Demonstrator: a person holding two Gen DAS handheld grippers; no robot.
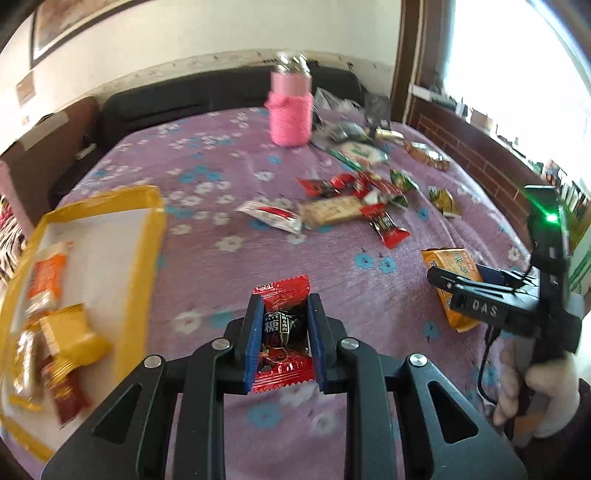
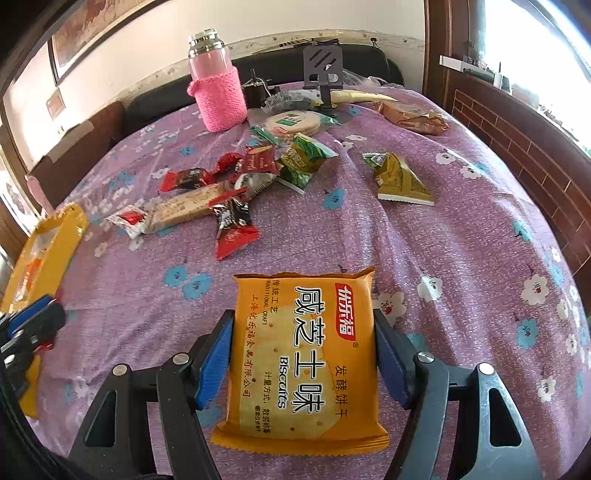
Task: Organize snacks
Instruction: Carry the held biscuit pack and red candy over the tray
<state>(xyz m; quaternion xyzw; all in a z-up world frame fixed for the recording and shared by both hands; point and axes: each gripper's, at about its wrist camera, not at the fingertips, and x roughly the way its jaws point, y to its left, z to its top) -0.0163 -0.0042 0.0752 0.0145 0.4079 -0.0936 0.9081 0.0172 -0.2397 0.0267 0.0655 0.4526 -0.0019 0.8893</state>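
A purple cloth (image 2: 424,229) with white and blue flowers covers the bench and lies under the fingers and all around them. Far ahead of the fingers stands a pink bottle (image 2: 218,92) with a metal cap, upright, in a pink knitted sleeve. Beside it, to the right, stands a dark phone stand (image 2: 323,70). Behind the bench is a black sofa (image 1: 184,99), and above it a framed picture (image 1: 74,22) hangs on the white wall (image 1: 240,29). A window (image 2: 535,44) is far to the right.

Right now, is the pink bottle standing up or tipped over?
Standing up. The pink bottle sits upright on the purple tablecloth, silver cap on top.
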